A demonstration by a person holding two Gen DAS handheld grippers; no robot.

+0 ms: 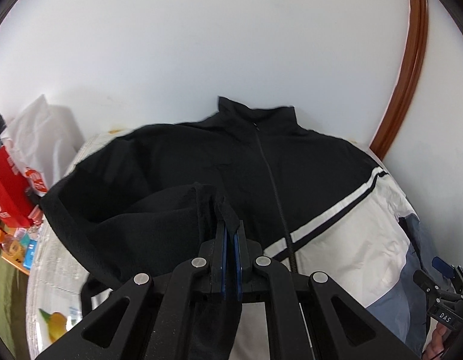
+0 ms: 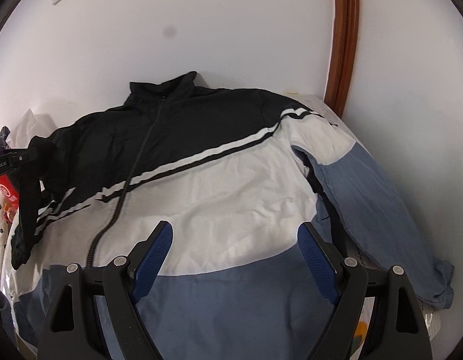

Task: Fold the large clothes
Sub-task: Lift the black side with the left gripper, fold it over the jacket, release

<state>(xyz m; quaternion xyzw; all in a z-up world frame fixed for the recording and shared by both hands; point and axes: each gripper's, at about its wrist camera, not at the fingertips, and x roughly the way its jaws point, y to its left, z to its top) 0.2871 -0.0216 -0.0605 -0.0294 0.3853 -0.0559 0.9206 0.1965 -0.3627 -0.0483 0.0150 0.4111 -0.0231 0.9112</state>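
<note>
A zip-up jacket (image 2: 231,180), black at the top, white in the middle and blue at the bottom, lies front up on a patterned cover, its collar against the wall. My left gripper (image 1: 230,228) is shut on the cuff of the black sleeve (image 1: 141,225) and holds it raised over the jacket's (image 1: 306,165) chest. From the right wrist view, that left gripper (image 2: 27,156) is at the far left with the sleeve hanging from it. My right gripper (image 2: 234,234) is open above the white and blue front, holding nothing. The blue sleeve (image 2: 375,198) lies flat at the right.
A red box (image 1: 6,186) and a white plastic bag (image 1: 42,138) stand to the left of the cover (image 1: 51,270). A brown door frame (image 1: 408,90) rises at the back right. The white wall runs close behind the collar.
</note>
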